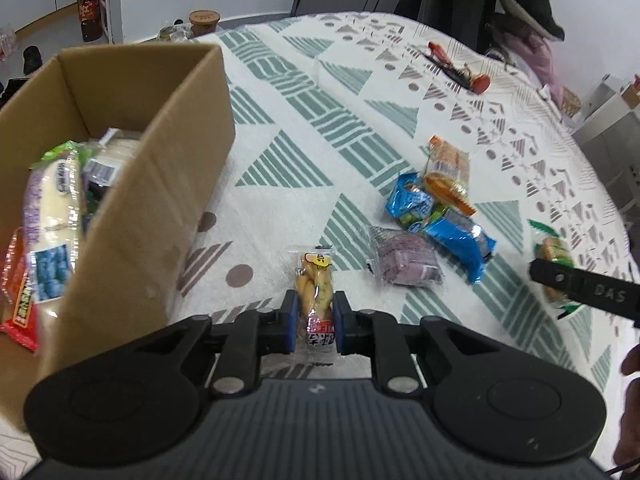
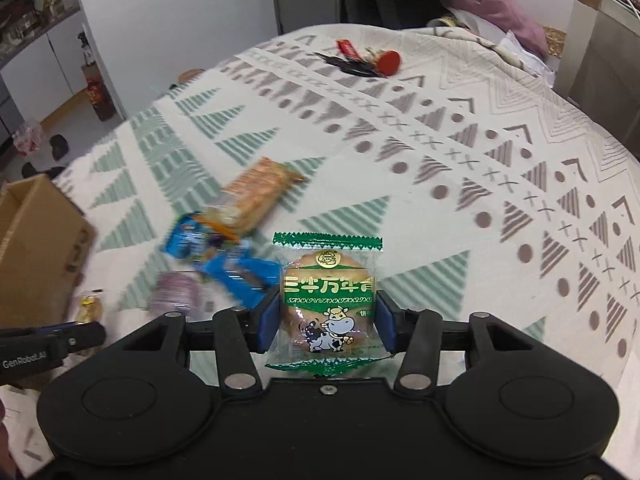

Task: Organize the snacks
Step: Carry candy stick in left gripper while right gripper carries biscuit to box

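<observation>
Left gripper (image 1: 314, 322): I'm pinching a narrow clear yellow snack packet (image 1: 316, 292), beside the brown cardboard box (image 1: 168, 168).
Right gripper (image 2: 327, 322): clamped on a green-edged cow biscuit packet (image 2: 329, 304).
Technique: I'd clear the box wall, then release.

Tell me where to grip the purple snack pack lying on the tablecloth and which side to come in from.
Grip the purple snack pack across its padded middle, closing on its two longer edges rather than the thin sealed ends. It lies flat on the tablecloth, so come from above. Its left side looks free; the blue wrapper lies close on its right. Both tongs, left and right, already hold snacks.
</observation>
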